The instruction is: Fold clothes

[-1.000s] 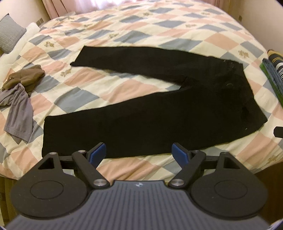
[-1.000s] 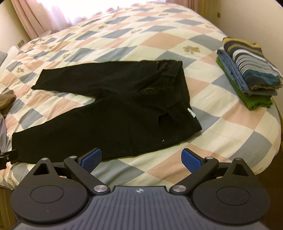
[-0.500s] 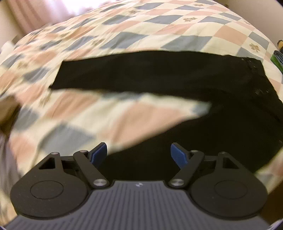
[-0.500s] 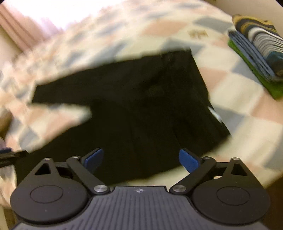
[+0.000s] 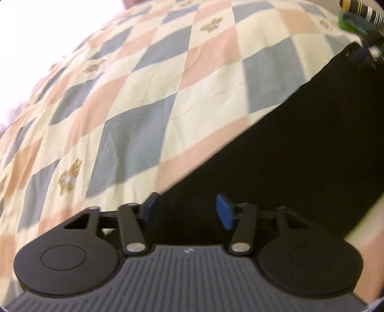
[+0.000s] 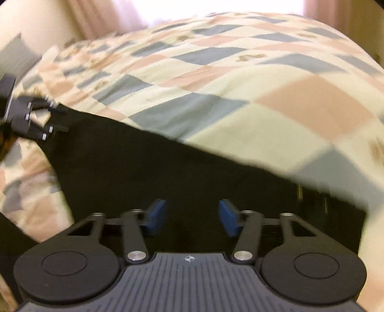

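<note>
Black trousers (image 5: pixel 300 148) lie flat on the checked quilt (image 5: pixel 148 100). My left gripper (image 5: pixel 187 211) hovers low over the hem end of one leg, at its far edge. Its jaws are closing, with a gap between the blue pads (image 5: pixel 224 212) and black cloth under them. My right gripper (image 6: pixel 192 217) is low over the waist end of the trousers (image 6: pixel 168 172). Its jaws are closing too, pads apart over the cloth. Each gripper shows in the other's view: the right gripper (image 5: pixel 369 51) at top right, the left gripper (image 6: pixel 31 120) at far left. Both views are blurred.
A folded stack of striped and green clothes (image 5: pixel 360 12) sits past the waist end. A grey pillow (image 6: pixel 16 55) lies by the wall at the bed's head. The quilt (image 6: pixel 240 79) stretches beyond the trousers toward pink curtains.
Both grippers have dropped from a high view over the bed to just above the trousers, left to the leg end, right to the waist. Both pairs of jaws have narrowed.
</note>
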The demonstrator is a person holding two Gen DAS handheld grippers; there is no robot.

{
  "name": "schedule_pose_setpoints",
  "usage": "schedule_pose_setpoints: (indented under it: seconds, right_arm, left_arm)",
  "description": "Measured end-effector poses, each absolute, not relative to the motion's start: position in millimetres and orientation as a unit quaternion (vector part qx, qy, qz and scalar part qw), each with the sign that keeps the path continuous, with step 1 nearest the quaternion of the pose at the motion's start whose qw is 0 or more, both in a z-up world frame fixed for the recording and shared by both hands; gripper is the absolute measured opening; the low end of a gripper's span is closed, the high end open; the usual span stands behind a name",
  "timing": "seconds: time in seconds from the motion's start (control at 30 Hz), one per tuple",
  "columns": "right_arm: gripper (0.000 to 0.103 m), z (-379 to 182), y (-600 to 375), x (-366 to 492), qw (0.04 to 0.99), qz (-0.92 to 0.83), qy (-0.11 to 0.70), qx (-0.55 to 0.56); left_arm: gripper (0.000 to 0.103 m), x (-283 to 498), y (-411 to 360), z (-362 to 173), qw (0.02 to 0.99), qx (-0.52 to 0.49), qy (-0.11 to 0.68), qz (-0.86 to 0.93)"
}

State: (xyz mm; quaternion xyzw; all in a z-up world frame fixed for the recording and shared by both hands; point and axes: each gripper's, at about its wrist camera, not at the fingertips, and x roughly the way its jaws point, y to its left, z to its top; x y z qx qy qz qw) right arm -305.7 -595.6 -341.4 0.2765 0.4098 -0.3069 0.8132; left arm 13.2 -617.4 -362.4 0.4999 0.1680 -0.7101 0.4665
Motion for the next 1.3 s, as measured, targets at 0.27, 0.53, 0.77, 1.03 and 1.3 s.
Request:
schedule_pose_setpoints:
  seconds: [0.27, 0.53, 0.77, 1.03, 1.3]
  right_arm:
    - [0.076, -370, -668, -278, 0.809, -0.266, 0.459, 0.253]
    - [0.037, -396, -676, -250, 0.795, -0.191, 0.521, 0.244]
    - [0.011, -355, -634, -251, 0.818, -0.219, 0.516, 0.126]
    - [0.005, -259, -484, -287, 0.863, -0.275, 0.421, -0.037]
    - [0.005, -280, -301, -352, 0.851, -0.245, 0.464, 0.003]
  left_arm:
    - [0.068, 41, -656, -398, 0.400, 0.525, 0.178, -0.730]
    - [0.007, 26, -636, -406, 0.398, 0.566, 0.133, -0.710]
    - [0.003, 9, -580, -365, 0.478, 0.551, 0.080, -0.679]
    - [0.004, -44, -414, -258, 0.633, 0.442, 0.122, -0.623]
    - [0.006, -56, -212, -295, 0.689, 0.431, 0.306, -0.496]
